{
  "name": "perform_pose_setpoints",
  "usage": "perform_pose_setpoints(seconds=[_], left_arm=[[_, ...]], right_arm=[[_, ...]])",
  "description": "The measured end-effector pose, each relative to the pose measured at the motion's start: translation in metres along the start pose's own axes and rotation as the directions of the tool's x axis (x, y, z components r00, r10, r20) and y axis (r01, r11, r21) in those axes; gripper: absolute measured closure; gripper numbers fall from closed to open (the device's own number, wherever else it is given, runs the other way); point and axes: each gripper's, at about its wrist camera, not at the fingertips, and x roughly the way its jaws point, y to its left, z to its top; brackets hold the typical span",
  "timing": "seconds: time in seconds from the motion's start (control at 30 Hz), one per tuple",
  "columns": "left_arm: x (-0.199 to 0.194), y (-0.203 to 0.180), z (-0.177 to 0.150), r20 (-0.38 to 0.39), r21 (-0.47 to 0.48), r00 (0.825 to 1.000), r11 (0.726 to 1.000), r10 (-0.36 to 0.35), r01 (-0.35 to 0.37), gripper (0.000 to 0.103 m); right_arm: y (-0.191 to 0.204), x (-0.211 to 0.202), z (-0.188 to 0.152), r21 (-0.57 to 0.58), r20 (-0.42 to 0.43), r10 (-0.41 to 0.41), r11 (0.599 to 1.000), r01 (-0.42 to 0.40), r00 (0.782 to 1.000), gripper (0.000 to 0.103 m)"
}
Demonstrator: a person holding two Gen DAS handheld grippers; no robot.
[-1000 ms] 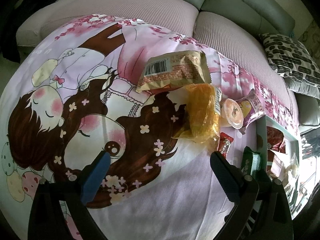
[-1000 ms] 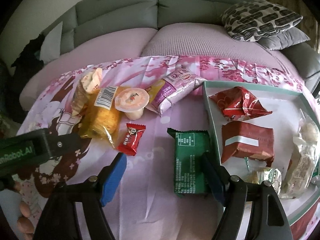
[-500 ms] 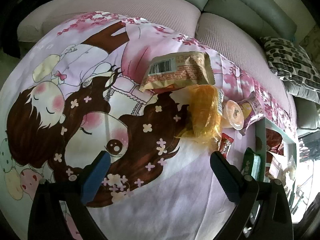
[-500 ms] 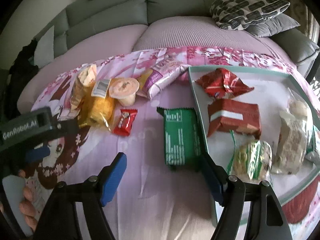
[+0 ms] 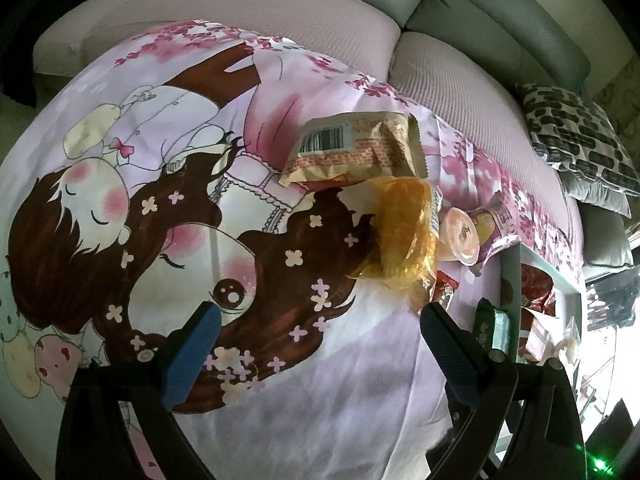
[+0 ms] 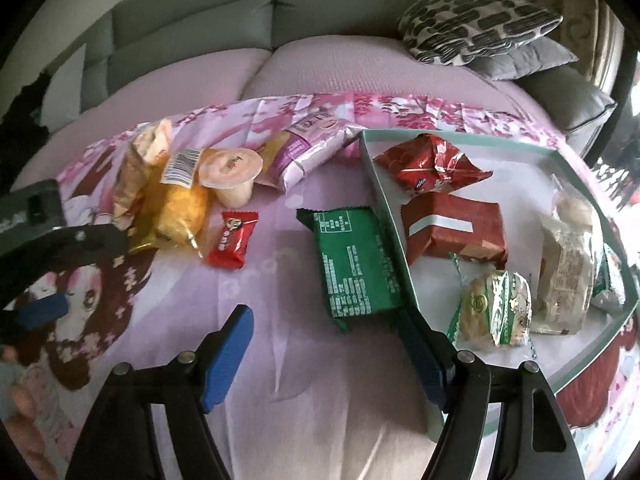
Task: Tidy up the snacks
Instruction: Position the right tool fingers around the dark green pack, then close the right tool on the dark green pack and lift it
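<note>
Snacks lie on a cartoon-print cloth. In the right wrist view a green packet (image 6: 354,264) lies against the left wall of a teal-rimmed tray (image 6: 386,216) that holds several wrapped snacks. A small red candy (image 6: 232,239), a jelly cup (image 6: 232,174), an orange bag (image 6: 176,210) and a purple packet (image 6: 304,150) lie to the left. My right gripper (image 6: 326,320) is open and empty, just in front of the green packet. My left gripper (image 5: 316,314) is open and empty, short of the orange bag (image 5: 404,232) and a tan barcode packet (image 5: 356,152).
A grey sofa with a patterned pillow (image 6: 476,24) stands behind the cloth. The tray's rim (image 5: 510,280) shows at the right edge of the left wrist view, with the green packet (image 5: 492,328) beside it. The left gripper's body (image 6: 60,240) shows at the left of the right wrist view.
My right gripper has drawn back slightly and swung right, so the green packet and tray sit more centred ahead of it. My left gripper has barely moved.
</note>
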Motion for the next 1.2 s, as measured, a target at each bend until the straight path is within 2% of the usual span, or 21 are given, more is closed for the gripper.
perform_pose_setpoints(seconds=[0.1,0.17,0.5,0.6,0.73,0.8,1.0,1.13,1.2], left_arm=[[0.0,0.001,0.001,0.002,-0.003,1.0,1.0,-0.003,0.003,0.003],[-0.001,0.002,0.001,0.003,-0.007,1.0,1.0,-0.005,0.005,0.003],[-0.001,0.007,0.003,0.004,-0.027,1.0,1.0,-0.002,0.002,0.003],[-0.001,0.009,0.003,0.003,-0.03,1.0,1.0,0.001,-0.001,0.003],[0.002,0.008,0.002,-0.003,-0.024,1.0,1.0,0.0,0.0,0.003],[0.003,0.007,0.002,-0.005,-0.019,1.0,1.0,0.001,-0.001,0.003],[0.005,0.004,0.002,-0.008,-0.012,1.0,1.0,0.012,-0.012,0.003],[0.009,0.002,0.001,-0.018,-0.003,1.0,1.0,0.017,-0.017,0.003],[0.011,0.0,0.001,-0.023,0.004,1.0,1.0,0.015,-0.015,0.003]], right_arm=[[0.004,0.002,0.001,0.018,0.019,-0.027,0.999,0.027,0.999,0.025],[0.005,0.004,0.003,0.023,0.029,-0.007,1.0,0.007,1.0,0.025],[0.016,-0.003,0.003,0.006,0.052,0.174,0.985,-0.175,0.983,0.027],[0.011,-0.009,0.001,0.012,0.064,0.16,0.987,-0.162,0.985,0.027],[-0.008,-0.007,0.003,0.067,0.072,0.097,0.993,-0.102,0.993,0.028],[-0.013,-0.005,0.005,0.088,0.068,0.094,0.991,-0.1,0.993,0.033],[-0.01,0.005,0.015,0.067,0.078,0.074,0.995,-0.079,0.994,0.033],[-0.011,0.008,0.021,0.076,0.091,0.092,0.992,-0.099,0.992,0.033],[-0.013,0.01,0.023,0.072,0.093,0.085,0.993,-0.092,0.992,0.046]])
